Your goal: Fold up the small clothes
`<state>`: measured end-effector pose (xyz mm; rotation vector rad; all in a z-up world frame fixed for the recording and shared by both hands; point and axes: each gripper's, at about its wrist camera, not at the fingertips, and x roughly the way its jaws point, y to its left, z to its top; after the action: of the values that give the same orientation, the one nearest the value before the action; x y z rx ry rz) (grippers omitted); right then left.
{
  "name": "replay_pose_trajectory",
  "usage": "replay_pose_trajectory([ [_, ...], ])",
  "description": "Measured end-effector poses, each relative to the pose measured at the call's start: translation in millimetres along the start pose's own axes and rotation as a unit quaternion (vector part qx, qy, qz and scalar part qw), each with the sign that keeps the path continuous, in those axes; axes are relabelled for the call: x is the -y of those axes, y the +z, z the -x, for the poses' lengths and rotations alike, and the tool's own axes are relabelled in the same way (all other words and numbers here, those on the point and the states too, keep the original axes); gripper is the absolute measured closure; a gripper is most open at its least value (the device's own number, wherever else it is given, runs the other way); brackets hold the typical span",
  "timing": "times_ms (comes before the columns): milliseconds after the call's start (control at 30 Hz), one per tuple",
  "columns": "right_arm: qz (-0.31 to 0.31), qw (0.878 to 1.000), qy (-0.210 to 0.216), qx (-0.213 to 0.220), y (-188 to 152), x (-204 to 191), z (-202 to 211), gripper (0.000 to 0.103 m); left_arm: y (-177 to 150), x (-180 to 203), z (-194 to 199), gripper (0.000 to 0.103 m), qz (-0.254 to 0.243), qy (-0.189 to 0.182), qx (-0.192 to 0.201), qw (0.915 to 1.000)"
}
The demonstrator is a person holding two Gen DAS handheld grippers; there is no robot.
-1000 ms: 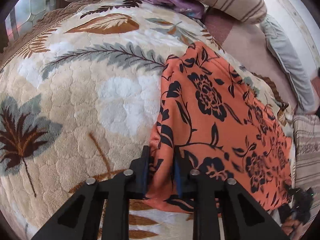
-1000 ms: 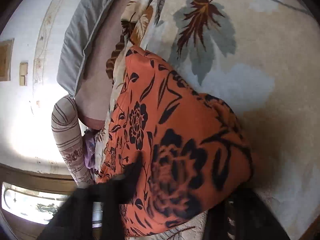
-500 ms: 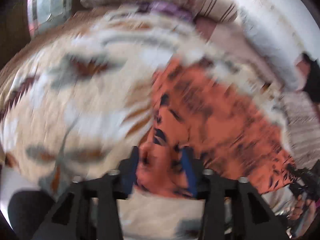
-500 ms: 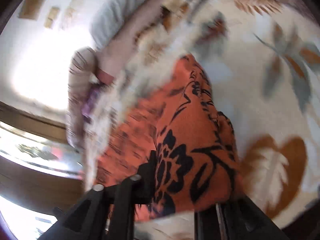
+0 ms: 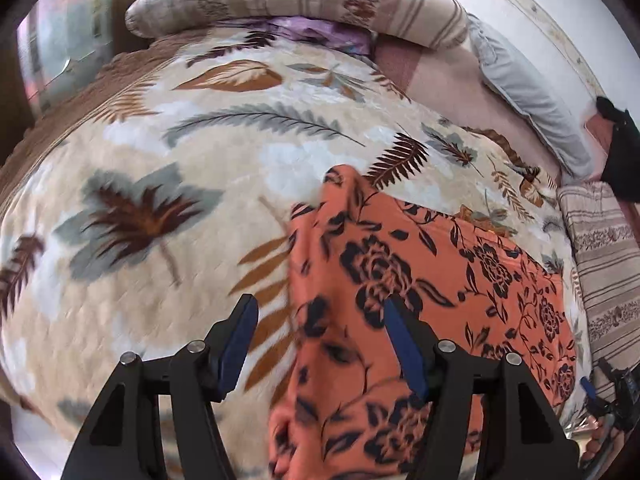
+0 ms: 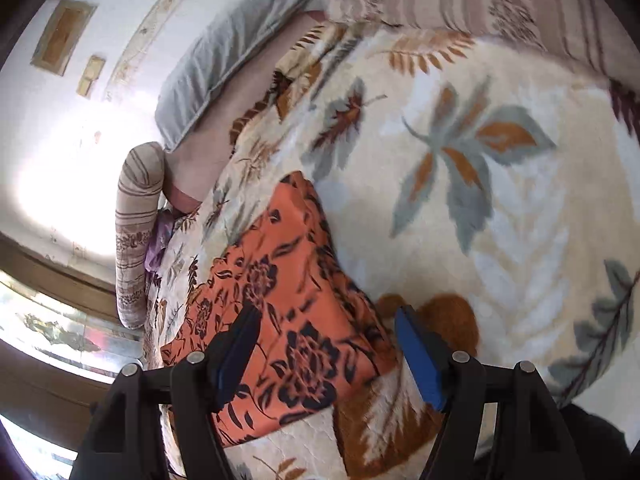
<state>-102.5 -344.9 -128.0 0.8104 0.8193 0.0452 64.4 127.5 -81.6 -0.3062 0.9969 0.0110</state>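
wrist views, angled down, close (shared garment (image 5: pixel 420 300))

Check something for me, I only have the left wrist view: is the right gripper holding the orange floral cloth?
Observer: No. The right gripper has its jaws opening, and its pads are clear of the orange cloth.
Operator: Where does the cloth's near corner sit?
Observer: It lies on the leaf-print blanket, showing between that gripper's fingers.
Operator: Is there anything on the wall on that side?
Observer: Two tan plates are mounted on the white wall.
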Motion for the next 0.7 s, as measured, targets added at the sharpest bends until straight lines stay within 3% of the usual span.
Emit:
replay_pose_trajectory([
  [33, 0.013, 1.0, 0.0, 0.001, 2.2, -6.2, -3.2, 0.03, 1.8, 3.5, -8.9, 0.041, -0.006, 0.014, -0.011, 0.9998],
  [100, 0.037, 0.999, -0.003, -0.002, 7.1, -18.5, -15.0, 0.03, 5.5, 7.1, -28.3, 0.098, -0.013, 0.03, -0.038, 0.9987],
  [200, 0.063, 0.998, -0.028, -0.008, 16.9, -29.8, -35.9, 0.03, 5.3, 7.1, -27.1, 0.099, -0.003, 0.027, -0.03, 0.9992],
  [300, 0.095, 0.994, -0.044, -0.014, 27.4, -37.9, -50.1, 0.03, 1.6, 13.7, 11.9, 0.099, -0.007, 0.023, 0.035, 0.9991],
  [367, 0.11, 0.993, -0.043, -0.017, 33.6, -44.5, -56.4, 0.03, -8.6, 8.9, 35.1, 0.099, 0.016, 0.017, 0.062, 0.9978],
  [467, 0.127, 0.991, -0.041, -0.023, 44.1, -53.8, -71.6, 0.03, -29.0, 0.1, 11.4, 0.098, 0.017, 0.049, 0.028, 0.9983],
  [533, 0.137, 0.989, -0.048, -0.041, 53.5, -59.2, -91.1, 0.03, -33.9, -11.9, -19.1, 0.095, 0.029, 0.047, -0.016, 0.9984],
  [567, 0.143, 0.987, -0.055, -0.043, 58.1, -62.2, -99.4, 0.03, -33.8, -15.2, -21.2, 0.092, 0.036, 0.042, -0.014, 0.9983],
  [633, 0.151, 0.985, -0.067, -0.055, 66.3, -66.7, -114.3, 0.03, -26.1, -14.7, -8.8, 0.08, 0.043, 0.036, 0.003, 0.9984],
  [700, 0.155, 0.984, -0.066, -0.052, 71.1, -70.3, -117.5, 0.03, -13.1, -11.7, 2.2, 0.039, 0.028, 0.028, 0.02, 0.999],
])
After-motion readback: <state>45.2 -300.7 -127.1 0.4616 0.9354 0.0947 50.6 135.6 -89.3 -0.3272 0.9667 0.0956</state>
